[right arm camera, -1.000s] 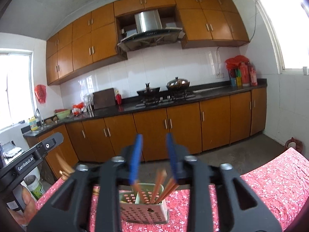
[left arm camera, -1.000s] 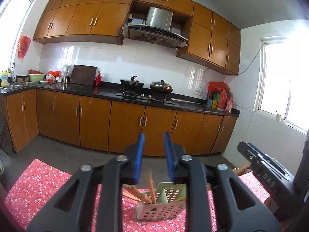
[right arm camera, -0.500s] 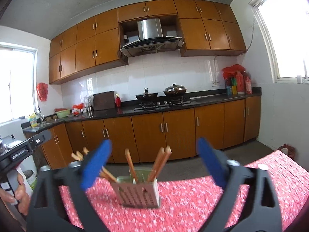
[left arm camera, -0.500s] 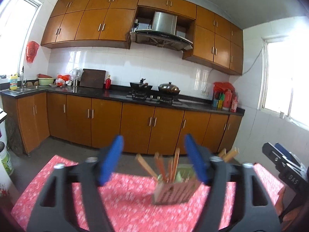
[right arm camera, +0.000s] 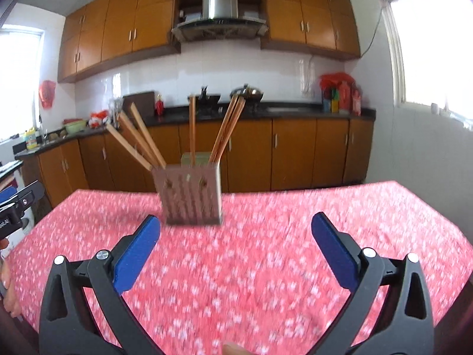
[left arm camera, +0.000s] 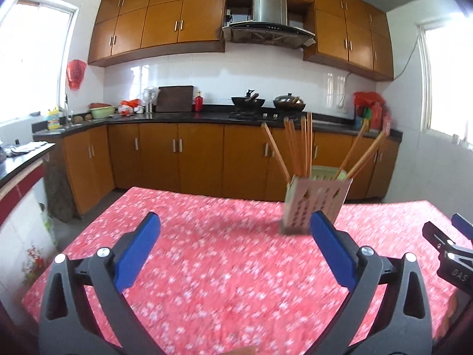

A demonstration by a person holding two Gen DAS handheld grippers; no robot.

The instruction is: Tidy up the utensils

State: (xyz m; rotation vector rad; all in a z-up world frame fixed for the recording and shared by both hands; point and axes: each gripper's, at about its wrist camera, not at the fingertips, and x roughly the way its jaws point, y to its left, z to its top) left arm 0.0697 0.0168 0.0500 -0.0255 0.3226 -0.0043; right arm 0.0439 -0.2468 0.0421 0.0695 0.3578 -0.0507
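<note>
A perforated beige utensil holder (left arm camera: 313, 204) stands upright on the red floral tablecloth (left arm camera: 224, 266), with several wooden chopsticks (left arm camera: 298, 148) sticking up out of it. It also shows in the right wrist view (right arm camera: 192, 196), chopsticks (right arm camera: 192, 130) fanned out. My left gripper (left arm camera: 235, 245) is open and empty, low over the cloth, short of the holder. My right gripper (right arm camera: 235, 245) is open and empty, in front of the holder. Part of the right gripper (left arm camera: 449, 254) shows at the left view's right edge; part of the left gripper (right arm camera: 14, 207) shows at the right view's left edge.
The table's far edge (left arm camera: 207, 195) faces a gap of floor and orange kitchen cabinets (left arm camera: 165, 156). A black counter carries a stove with pots (left arm camera: 266, 103). A second counter (left arm camera: 20, 159) stands to the table's left.
Both grippers have opened wide and pulled back from the holder, which now stands free on the cloth and farther away. Both views are motion-blurred.
</note>
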